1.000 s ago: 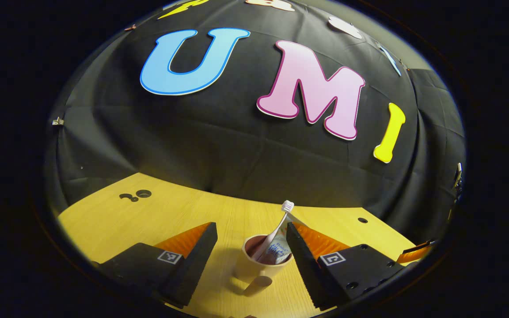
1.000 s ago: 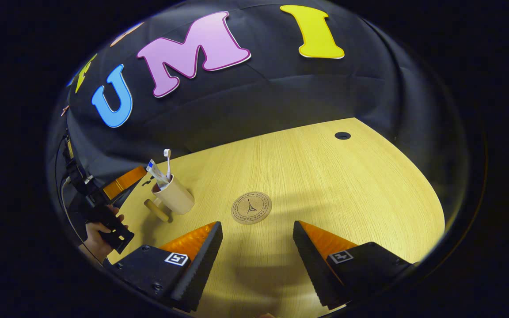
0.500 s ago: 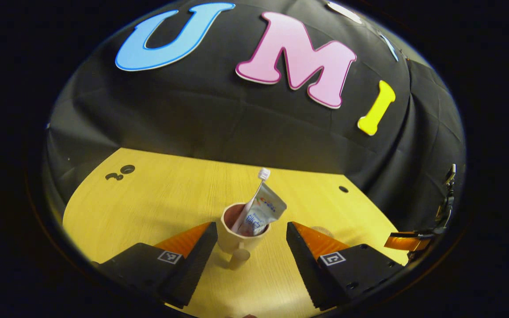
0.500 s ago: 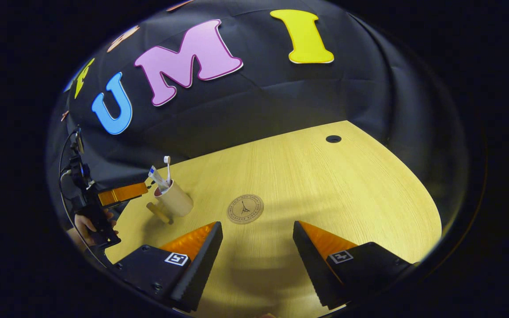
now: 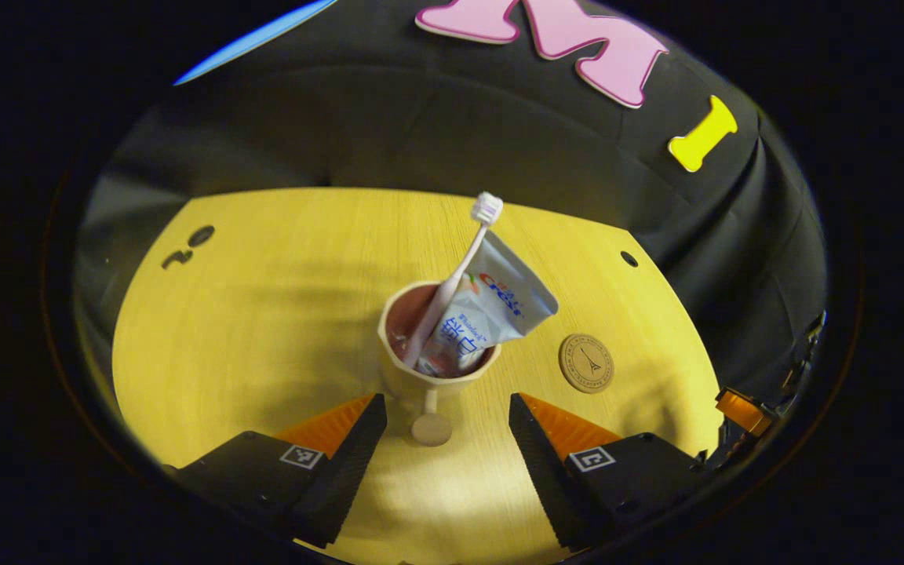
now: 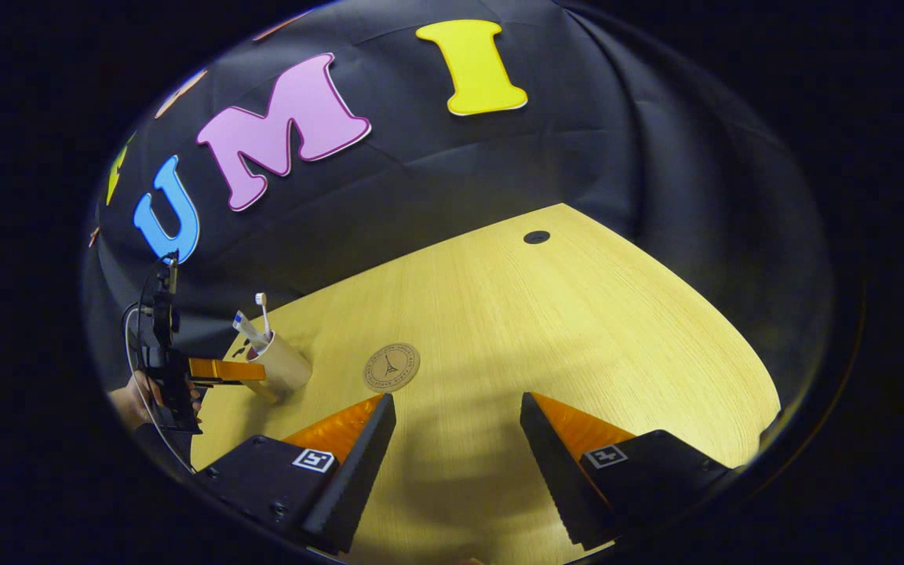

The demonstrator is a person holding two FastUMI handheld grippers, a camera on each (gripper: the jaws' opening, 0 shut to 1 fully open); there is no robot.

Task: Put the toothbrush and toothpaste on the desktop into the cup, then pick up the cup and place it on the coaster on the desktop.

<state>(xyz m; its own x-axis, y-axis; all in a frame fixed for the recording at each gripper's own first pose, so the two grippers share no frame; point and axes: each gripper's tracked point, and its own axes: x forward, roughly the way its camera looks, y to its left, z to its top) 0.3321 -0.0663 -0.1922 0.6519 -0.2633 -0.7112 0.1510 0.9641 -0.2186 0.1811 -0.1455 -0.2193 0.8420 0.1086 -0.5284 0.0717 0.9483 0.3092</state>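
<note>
Cup (image 5: 428, 369): one, beige, stood upright on the desktop (image 5: 264, 329) just ahead of the left gripper's fingers, its handle pointing toward them.
Toothbrush (image 5: 452, 282): one, leaned in the cup, bristles up.
Toothpaste (image 5: 491, 306): one tube, in the cup beside the toothbrush.
Coaster (image 5: 586, 362): one, round, lay flat near the cup, not touching it.
Left gripper (image 5: 446, 439): jaws spread wide, grasping nothing; the handle sat between the fingertips.
Right gripper (image 6: 457, 439): jaws spread wide, grasping nothing, over bare desktop.
Hand (image 6: 134, 396): one, holding the left gripper.
</note>
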